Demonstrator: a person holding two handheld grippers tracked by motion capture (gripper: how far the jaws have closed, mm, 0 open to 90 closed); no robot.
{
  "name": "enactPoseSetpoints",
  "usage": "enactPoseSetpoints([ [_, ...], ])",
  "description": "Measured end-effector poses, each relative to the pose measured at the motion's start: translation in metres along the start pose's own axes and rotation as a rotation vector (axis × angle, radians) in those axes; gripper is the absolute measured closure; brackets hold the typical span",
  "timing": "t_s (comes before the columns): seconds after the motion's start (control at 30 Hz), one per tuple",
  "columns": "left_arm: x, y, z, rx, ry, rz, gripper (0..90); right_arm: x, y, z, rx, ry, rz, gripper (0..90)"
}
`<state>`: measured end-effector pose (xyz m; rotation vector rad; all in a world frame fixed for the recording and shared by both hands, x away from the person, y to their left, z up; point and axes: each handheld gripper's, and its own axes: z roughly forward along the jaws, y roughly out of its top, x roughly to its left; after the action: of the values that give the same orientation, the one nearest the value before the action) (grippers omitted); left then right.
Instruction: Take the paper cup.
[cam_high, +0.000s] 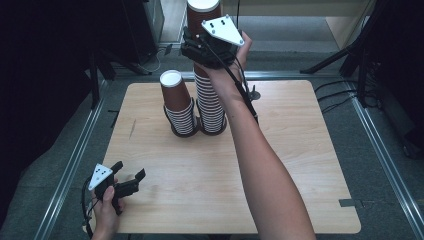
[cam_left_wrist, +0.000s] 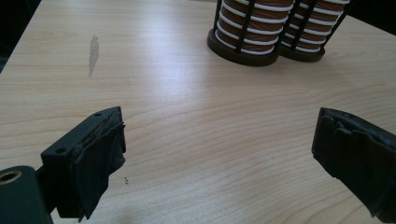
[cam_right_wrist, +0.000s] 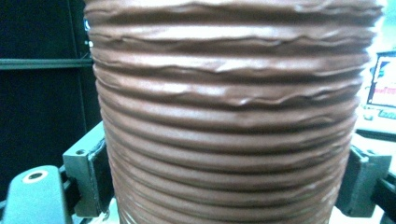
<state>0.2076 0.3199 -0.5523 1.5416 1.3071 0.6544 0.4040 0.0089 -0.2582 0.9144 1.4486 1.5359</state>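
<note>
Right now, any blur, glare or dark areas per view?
High view: surroundings dark, table evenly lit, sharp. Left gripper view: broad glare sheen across the wood, jaws in focus, cup holders cropped at top. Right gripper view: cup stack very close and soft; bright washed-out screen at right edge.

Two upside-down brown cup stacks (cam_high: 210, 100) in touching black racks, far table centre; right taller.
</note>
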Motion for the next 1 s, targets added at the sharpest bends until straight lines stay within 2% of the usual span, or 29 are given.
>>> enactPoseSetpoints([
  [0.27, 0.0, 0.0, 0.0, 0.002, -0.001, 0.003, 3.0, 0.005, 0.004, -0.005, -0.061, -0.003, -0.002, 12.7],
  [0.47, 0.0, 0.0, 0.0, 0.003, 0.0, 0.005, 3.0, 0.004, 0.01, -0.01, -0.072, -0.009, -0.018, 12.7],
  [0.63, -0.001, 0.0, 0.0, 0.002, 0.001, 0.006, 3.0, 0.0, 0.013, -0.015, -0.076, -0.013, -0.024, 12.7],
  [0.77, -0.001, 0.0, 0.0, 0.003, 0.001, 0.006, 3.0, -0.006, 0.015, -0.018, -0.077, -0.03, -0.052, 12.6],
  [1.0, 0.0, 0.0, 0.0, 0.003, 0.001, 0.006, 3.0, -0.02, 0.018, -0.025, -0.082, -0.049, -0.053, 12.6],
])
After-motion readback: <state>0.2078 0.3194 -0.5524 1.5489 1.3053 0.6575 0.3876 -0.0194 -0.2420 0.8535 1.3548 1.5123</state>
